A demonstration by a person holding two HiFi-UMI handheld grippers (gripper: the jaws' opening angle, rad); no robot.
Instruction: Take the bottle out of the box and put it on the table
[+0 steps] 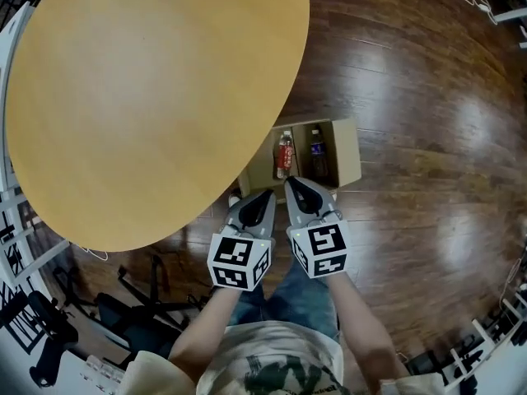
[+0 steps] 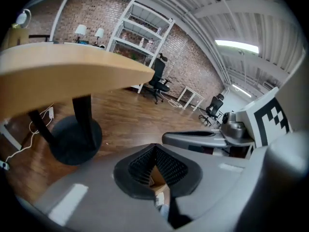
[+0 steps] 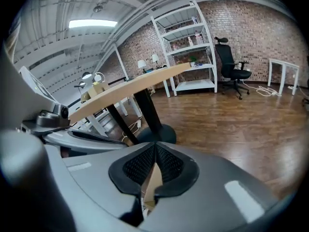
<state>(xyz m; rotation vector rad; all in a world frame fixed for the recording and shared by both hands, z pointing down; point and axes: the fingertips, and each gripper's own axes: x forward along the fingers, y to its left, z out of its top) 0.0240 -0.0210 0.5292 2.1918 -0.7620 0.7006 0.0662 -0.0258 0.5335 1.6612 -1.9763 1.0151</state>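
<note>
On the dark plank floor [image 1: 412,97], just beside the rim of the round light-wood table [image 1: 156,97], stands an open brown cardboard box [image 1: 347,156] with its flaps spread. Inside it two bottles stand upright side by side: a clear plastic bottle with a red label [image 1: 284,155] on the left, and a dark bottle with a purple label [image 1: 317,153] on the right. Neither is touched by a gripper, and the table top is bare.

A person in blue jeans and a pale printed shirt holds both tools out in front, side by side and angled downward toward the box. The grey left gripper [image 1: 265,194] has its tip just short of the box's near edge. The grey right gripper [image 1: 295,181] reaches the near edge of the box, close to the red-labelled bottle. Each carries its cube of square black-and-white markers.

In the left gripper view, the left gripper [image 2: 154,148] has its ribbed black pads brought together at the tips with nothing between them; a sliver of cardboard shows through the small gap below. The right gripper [image 3: 155,146] looks the same in its own view: jaws closed, empty, cardboard behind them. The table's black pedestal base [image 2: 75,141] stands on the floor beyond.
</note>
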